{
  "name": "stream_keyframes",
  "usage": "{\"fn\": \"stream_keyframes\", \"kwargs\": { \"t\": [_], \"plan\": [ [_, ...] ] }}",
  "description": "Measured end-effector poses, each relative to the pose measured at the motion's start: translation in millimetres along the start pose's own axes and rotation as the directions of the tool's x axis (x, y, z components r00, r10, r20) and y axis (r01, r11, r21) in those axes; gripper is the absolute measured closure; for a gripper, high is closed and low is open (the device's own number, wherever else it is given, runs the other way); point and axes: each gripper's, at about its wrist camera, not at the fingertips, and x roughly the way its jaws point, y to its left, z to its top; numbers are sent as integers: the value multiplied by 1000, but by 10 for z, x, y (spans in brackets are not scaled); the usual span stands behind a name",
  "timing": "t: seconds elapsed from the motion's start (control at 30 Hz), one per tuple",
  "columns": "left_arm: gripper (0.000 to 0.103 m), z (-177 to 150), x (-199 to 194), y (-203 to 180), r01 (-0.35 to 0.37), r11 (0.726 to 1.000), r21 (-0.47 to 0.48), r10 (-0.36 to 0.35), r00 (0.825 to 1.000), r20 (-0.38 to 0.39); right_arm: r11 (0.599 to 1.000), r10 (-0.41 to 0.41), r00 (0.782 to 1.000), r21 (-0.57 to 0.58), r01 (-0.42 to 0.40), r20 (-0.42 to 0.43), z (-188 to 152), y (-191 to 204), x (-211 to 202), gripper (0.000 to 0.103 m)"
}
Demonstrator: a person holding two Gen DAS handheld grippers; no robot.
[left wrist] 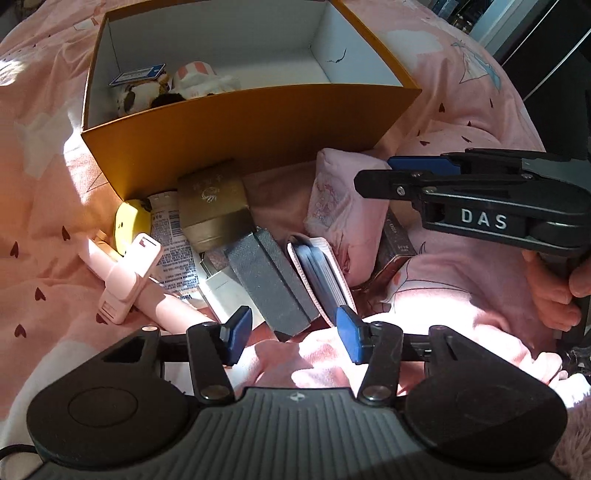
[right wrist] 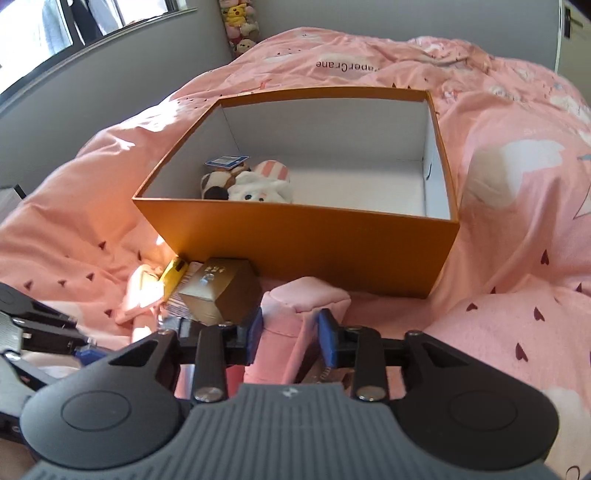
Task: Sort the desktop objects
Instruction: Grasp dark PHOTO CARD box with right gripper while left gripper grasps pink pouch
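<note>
Left wrist view, bottom centre: left gripper (left wrist: 293, 339) open, blue pads well apart, only pink bedding (left wrist: 55, 184) in the gap. Just above the right-hand pad, the end of a pink card holder (left wrist: 321, 273); beside it on the left, a grey textured case (left wrist: 273, 280). Further left, a gold jar (left wrist: 214, 206) on its side, a printed tube (left wrist: 173, 251), a yellow item (left wrist: 131, 225) and a pink clamp stick (left wrist: 129, 273), all crowded below the front wall of the orange box (left wrist: 258, 110) at upper centre. Inside the box, lower-left corner: two plush toys (left wrist: 147, 92).

Entering from the right edge: right gripper (left wrist: 376, 173), side-on, fingertips at the top of a pink pouch (left wrist: 340, 218), with a hand (left wrist: 554, 288) on its handle. Under the pouch, a small dark box (left wrist: 395, 243). Grip not readable from this side-on angle.

Right wrist view, bottom centre: supplies that missing detail, with both blue pads against the flanks of the pouch and the fabric creased between, so closed on it. Also shows the whole box interior, otherwise bare white, and at the top edge a window (right wrist: 55, 29) and a stack of soft toys (right wrist: 240, 22). Hides the grey case, card holder and most of the clutter behind the gripper body.
</note>
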Motion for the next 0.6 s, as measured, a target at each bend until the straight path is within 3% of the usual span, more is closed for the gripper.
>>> {"fn": "stream_keyframes", "kwargs": {
  "t": [0.07,0.27,0.37,0.5,0.6],
  "plan": [
    [39,7,13,-7,17,1000,-8,-17,1000,1,1000,11,1000,-7,-11,-3,-18,-22,-76,45],
    [34,23,168,-18,13,999,-30,-13,1000,-9,1000,6,991,8,-5,-135,-241,-121,-134,38],
    [34,21,209,-1,29,998,-48,-29,1000,-5,1000,8,987,-1,-9,-160,-330,-116,-83,33],
    [39,67,229,46,23,997,-67,-23,1000,9,996,-18,980,-92,0,-198,-371,-8,34,33],
    [47,111,210,74,32,995,-90,-29,999,41,989,-50,976,-149,18,-212,-388,49,113,45]
  ]
}}
